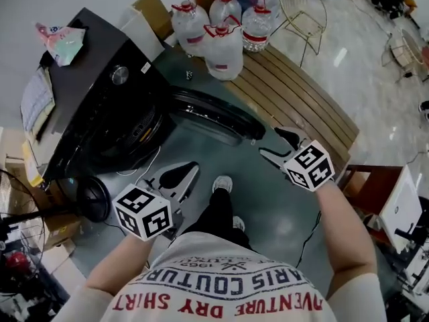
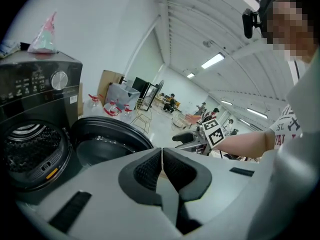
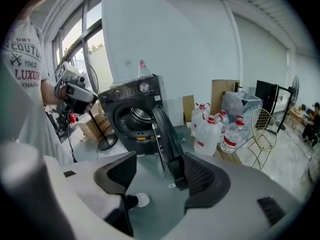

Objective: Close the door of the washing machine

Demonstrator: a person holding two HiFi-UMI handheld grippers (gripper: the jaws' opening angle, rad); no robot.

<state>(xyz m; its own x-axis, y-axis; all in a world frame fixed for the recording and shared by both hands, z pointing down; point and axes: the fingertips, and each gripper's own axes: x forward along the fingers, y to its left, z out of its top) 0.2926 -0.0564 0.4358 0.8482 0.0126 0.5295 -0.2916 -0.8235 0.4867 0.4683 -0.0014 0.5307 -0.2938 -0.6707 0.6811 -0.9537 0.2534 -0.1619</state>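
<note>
The washing machine (image 1: 100, 92) stands far left, its door (image 1: 214, 116) swung wide open with its long axis running rightward. The door's free end lies just ahead of the right gripper (image 1: 270, 143), whose jaws are wide and empty, seemingly not touching it. The left gripper (image 1: 182, 176), jaws together on nothing, is farther off.

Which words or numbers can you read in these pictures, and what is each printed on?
"AVENTURE DRY SHIRT": red, on the T-shirt, upside down in the head view.
"ARIS COUTURE": same T-shirt, start cut off.
"1962": same T-shirt.
"LUXUR": same T-shirt, right gripper view, end cut off.
Labels on the water bottles and the washing machine panel: too small to read.
</note>
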